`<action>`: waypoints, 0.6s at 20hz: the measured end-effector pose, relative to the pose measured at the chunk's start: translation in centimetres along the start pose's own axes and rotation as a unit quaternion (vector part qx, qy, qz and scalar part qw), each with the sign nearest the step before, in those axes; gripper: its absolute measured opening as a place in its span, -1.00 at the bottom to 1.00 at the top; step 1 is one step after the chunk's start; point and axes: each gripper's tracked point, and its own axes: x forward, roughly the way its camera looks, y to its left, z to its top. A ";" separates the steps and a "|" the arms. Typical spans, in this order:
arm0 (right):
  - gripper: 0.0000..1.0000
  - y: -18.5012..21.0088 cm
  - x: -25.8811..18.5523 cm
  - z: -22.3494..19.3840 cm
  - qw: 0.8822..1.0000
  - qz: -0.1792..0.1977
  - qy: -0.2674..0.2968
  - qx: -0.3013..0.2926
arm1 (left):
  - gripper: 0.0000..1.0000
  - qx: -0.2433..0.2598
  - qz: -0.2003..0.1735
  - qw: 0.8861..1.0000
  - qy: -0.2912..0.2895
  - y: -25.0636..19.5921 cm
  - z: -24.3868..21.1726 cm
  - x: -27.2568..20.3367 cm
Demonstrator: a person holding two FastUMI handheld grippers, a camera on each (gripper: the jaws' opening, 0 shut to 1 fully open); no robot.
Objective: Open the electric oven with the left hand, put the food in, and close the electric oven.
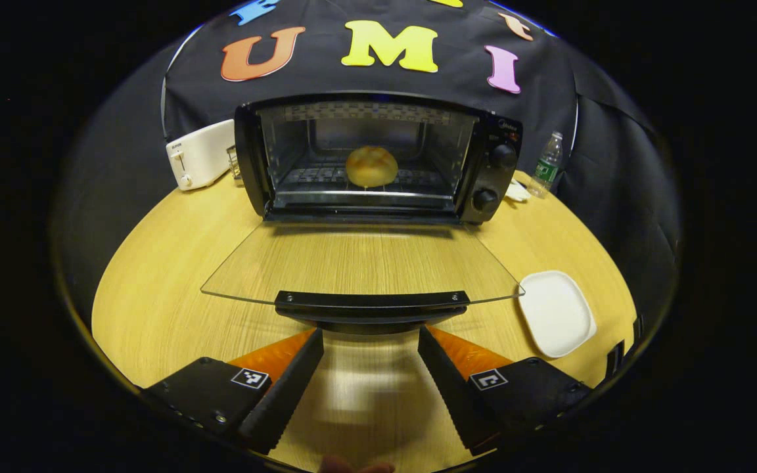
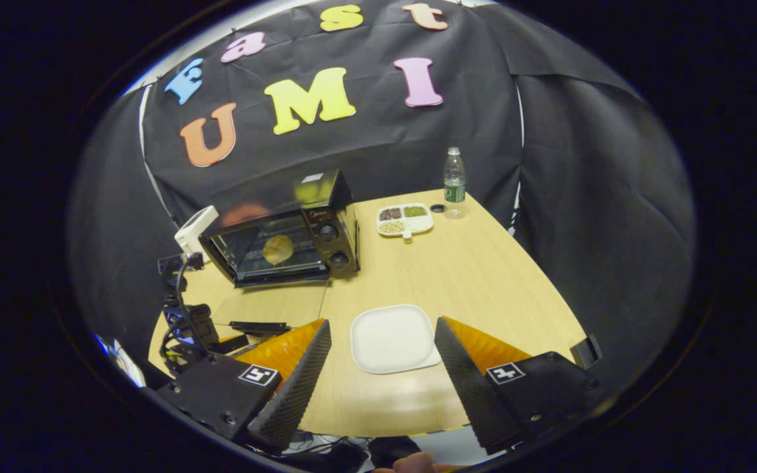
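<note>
Left gripper view: our left gripper has fingers spread wide, holding nothing, just short of the handle of the electric oven; glass door is folded flat over the wooden table, bun on the rack inside, toaster left, bottle right. Right gripper view: our right gripper is also wide and empty above a white plate, oven well back on the table, a compartment tray beside it, black cloth walls all around.
</note>
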 end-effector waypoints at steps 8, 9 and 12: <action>0.94 2.4 -1.5 3.3 0.998 0.035 -0.048 -0.037 | 0.90 0.010 -0.003 0.989 -0.146 -0.5 15.1 -4.5; 1.00 2.6 -1.7 3.9 0.996 0.040 -0.058 -0.047 | 0.90 0.004 -0.004 0.987 -0.160 -0.6 16.3 -5.0; 0.94 3.1 -1.9 5.8 0.992 0.052 -0.088 -0.072 | 0.90 -0.008 -0.001 0.981 -0.194 -0.1 20.0 -7.3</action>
